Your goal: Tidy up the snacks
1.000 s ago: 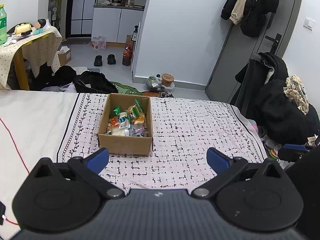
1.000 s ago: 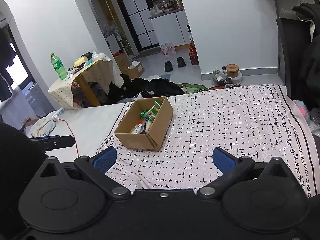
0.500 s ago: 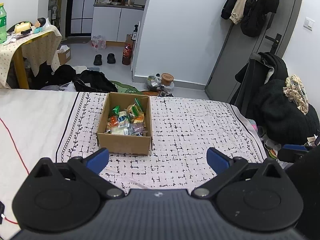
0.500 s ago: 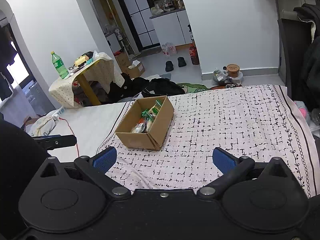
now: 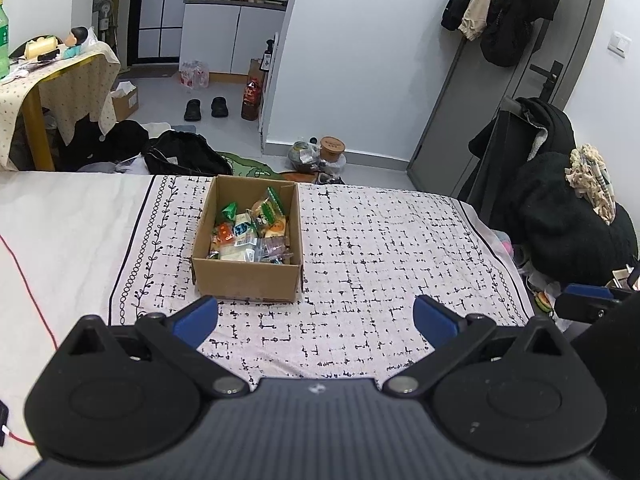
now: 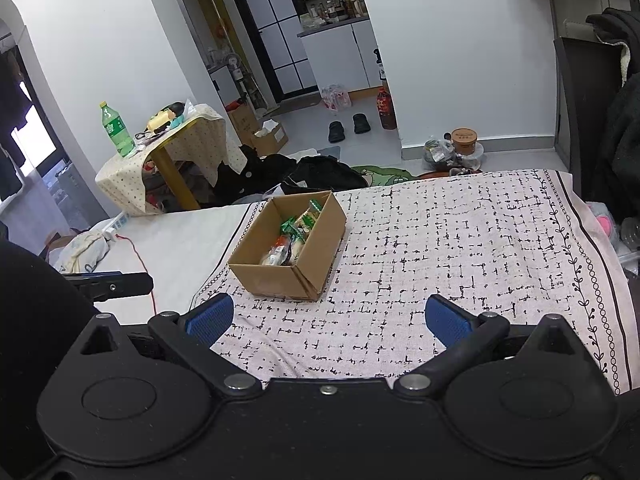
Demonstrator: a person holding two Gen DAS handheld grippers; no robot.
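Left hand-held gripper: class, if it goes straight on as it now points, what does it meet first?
Probably the cloth, just right of the box; depth is unclear. The left hand-held gripper is open, empty.

Each claw (image 5: 316,316) is matte black — round pivot housings, silver screws — with blue ribbed fingertips (image 6: 448,324).

white walls (image 5: 352,60), pale grey floor (image 5: 224,128), grey door (image 5: 516,92) far right with dark coats hung above, cloth-covered yellow-legged side table (image 6: 176,148) far left, white kitchen cabinets (image 5: 232,40) beyond, bright window (image 6: 36,136) left
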